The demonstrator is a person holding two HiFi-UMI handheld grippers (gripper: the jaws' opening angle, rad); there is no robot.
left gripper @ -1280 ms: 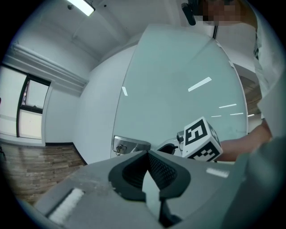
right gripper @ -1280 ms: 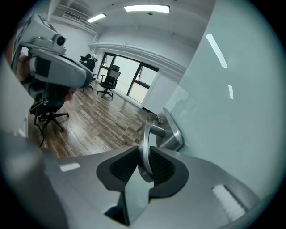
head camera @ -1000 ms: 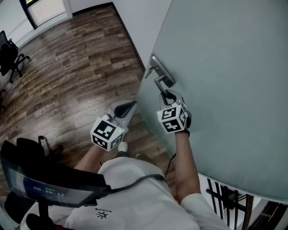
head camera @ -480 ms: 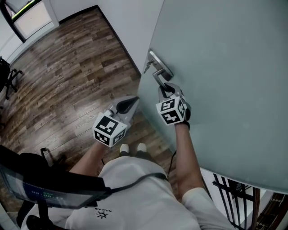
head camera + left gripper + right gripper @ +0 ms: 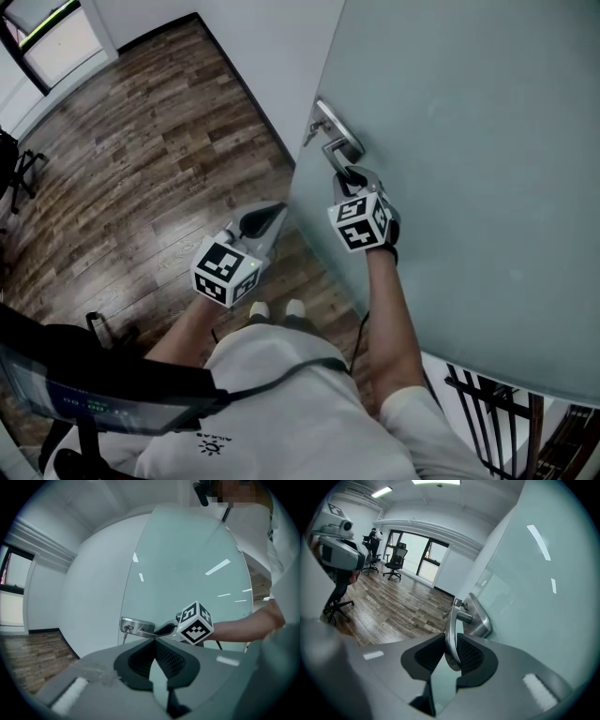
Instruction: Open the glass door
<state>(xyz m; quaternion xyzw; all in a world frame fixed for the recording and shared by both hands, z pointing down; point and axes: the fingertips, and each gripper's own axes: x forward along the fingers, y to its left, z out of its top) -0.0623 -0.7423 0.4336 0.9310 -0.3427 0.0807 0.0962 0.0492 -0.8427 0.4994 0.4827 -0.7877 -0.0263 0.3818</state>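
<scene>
The frosted glass door [image 5: 469, 141] fills the right side of the head view. Near its left edge sits a metal lock plate [image 5: 339, 131] with a lever handle [image 5: 331, 153] and a key [image 5: 451, 605]. My right gripper [image 5: 347, 176] is shut on the lever; in the right gripper view the lever [image 5: 451, 637] runs down between the pads. My left gripper [image 5: 275, 214] hovers left of the door edge, below the handle, touching nothing. In the left gripper view its tips [image 5: 154, 640] meet with nothing between them, and the door [image 5: 187, 564] and the right gripper [image 5: 165, 629] lie ahead.
Wooden floor [image 5: 141, 122] stretches left of the door, with a white wall [image 5: 253, 47] behind the door edge. Office chairs [image 5: 393, 559] stand far off by the windows. A black rack [image 5: 487, 412] is at the lower right. A screen device [image 5: 84, 394] hangs at the lower left.
The person has stepped closer, so both shoes now show below the grippers. The right gripper has stayed shut on the lever. The left gripper has hardly moved.
</scene>
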